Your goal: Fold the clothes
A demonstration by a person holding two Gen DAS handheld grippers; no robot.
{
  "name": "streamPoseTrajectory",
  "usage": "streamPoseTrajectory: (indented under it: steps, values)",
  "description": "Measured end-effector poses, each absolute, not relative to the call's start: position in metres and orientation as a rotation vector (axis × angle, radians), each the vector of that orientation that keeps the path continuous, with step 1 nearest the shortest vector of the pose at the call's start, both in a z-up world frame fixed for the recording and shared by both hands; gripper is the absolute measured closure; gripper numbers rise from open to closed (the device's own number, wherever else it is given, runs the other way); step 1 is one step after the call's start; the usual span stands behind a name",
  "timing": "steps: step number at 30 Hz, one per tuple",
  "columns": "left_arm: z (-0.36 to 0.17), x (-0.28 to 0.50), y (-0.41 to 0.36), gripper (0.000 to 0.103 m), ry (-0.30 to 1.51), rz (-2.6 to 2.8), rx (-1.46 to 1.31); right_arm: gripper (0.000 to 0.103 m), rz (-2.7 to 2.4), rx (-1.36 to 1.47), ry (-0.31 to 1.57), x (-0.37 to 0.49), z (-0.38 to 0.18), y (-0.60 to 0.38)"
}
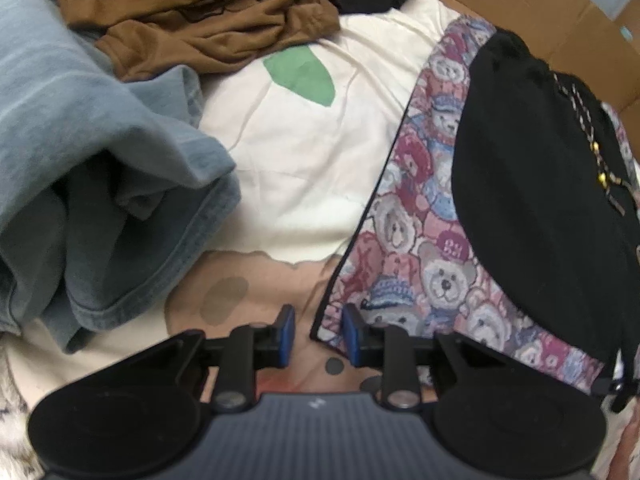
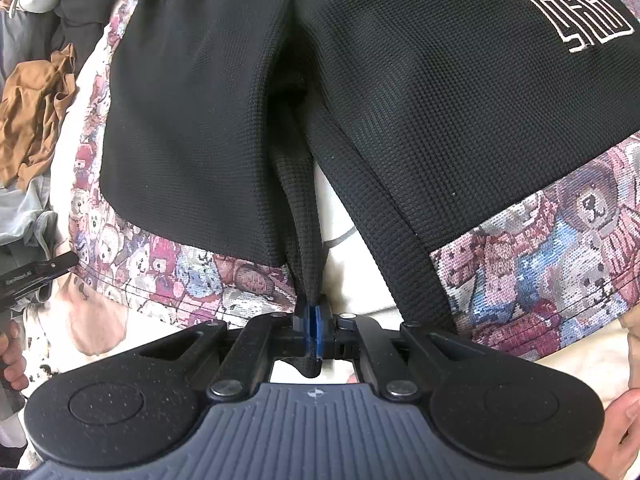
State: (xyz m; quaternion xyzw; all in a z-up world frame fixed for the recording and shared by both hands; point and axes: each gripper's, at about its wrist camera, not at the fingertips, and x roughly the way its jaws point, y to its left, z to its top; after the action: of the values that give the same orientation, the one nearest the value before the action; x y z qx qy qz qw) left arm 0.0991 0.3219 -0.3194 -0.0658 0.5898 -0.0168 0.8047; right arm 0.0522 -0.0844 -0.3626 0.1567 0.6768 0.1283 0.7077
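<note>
Right gripper point(image 2: 313, 322) pinching the black shorts point(image 2: 400, 100) at the crotch; left gripper point(image 1: 319, 334) hovering with nothing between its fingers.

The black shorts, bearing a white outlined logo point(image 2: 568, 6) on one leg, are lying spread over a teddy-bear print cloth point(image 2: 560, 264), with the bunched fabric between the two legs being pressed between the right gripper's blue pads point(image 2: 318, 330). The left gripper's fingers are standing apart over a cream sheet point(image 1: 304, 168), just beside the black-piped corner of the teddy-bear print cloth point(image 1: 420, 248). A blue denim garment point(image 1: 100, 168) and a crumpled brown garment point(image 1: 208, 12) are lying near it; what is probably a cardboard box point(image 1: 552, 12) is showing blurred beyond the shorts point(image 1: 532, 184).
</note>
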Motion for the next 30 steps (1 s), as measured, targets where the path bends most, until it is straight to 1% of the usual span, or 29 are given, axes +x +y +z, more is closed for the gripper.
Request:
streamPoseTrajectory:
  steps: [6,7,8,9,10,11,12,14,17,19,20,21,22,27,30]
  values:
    - [-0.330,0.100,0.324,0.079,1.244,-0.060,-0.154,0.098,0.287,0.366,1.500,0.052,-0.364,-0.086]
    - [-0.330,0.100,0.324,0.079,1.244,-0.062,-0.154,0.098,0.288,0.383,1.495,0.051,-0.364,-0.088]
    - [-0.330,0.100,0.324,0.080,1.245,-0.065,-0.152,0.095,0.287,0.402,1.490,0.051,-0.364,-0.090]
    - [-0.330,0.099,0.323,0.081,1.247,-0.067,-0.151,0.094,0.284,0.422,1.485,0.050,-0.363,-0.092]
    - [-0.330,0.100,0.323,0.088,1.250,-0.072,-0.154,0.091,0.283,0.437,1.478,0.048,-0.362,-0.093]
    - [-0.329,0.101,0.323,0.093,1.255,-0.074,-0.161,0.084,0.283,0.449,1.467,0.045,-0.359,-0.094]
    - [-0.328,0.101,0.324,0.094,1.260,-0.075,-0.167,0.070,0.288,0.460,1.457,0.043,-0.358,-0.094]
    - [-0.323,0.102,0.324,0.097,1.265,-0.076,-0.176,0.060,0.301,0.488,1.438,0.039,-0.356,-0.091]
    - [-0.312,0.102,0.325,0.098,1.262,-0.072,-0.181,0.060,0.294,0.512,1.422,0.039,-0.361,-0.087]
    - [-0.300,0.102,0.325,0.098,1.247,-0.077,-0.169,0.061,0.285,0.519,1.414,0.039,-0.366,-0.087]
    - [-0.294,0.102,0.325,0.098,1.239,-0.079,-0.164,0.074,0.280,0.518,1.413,0.040,-0.367,-0.087]
    - [-0.288,0.102,0.325,0.098,1.231,-0.081,-0.158,0.095,0.274,0.515,1.417,0.040,-0.367,-0.087]
    - [-0.283,0.102,0.325,0.098,1.224,-0.083,-0.155,0.103,0.276,0.519,1.425,0.039,-0.366,-0.087]
    - [-0.257,0.103,0.324,0.098,1.200,-0.083,-0.121,0.103,0.344,0.564,1.409,0.033,-0.349,-0.090]
    - [-0.255,0.105,0.327,0.098,1.205,-0.066,-0.095,0.103,0.373,0.608,1.415,0.031,-0.343,-0.090]
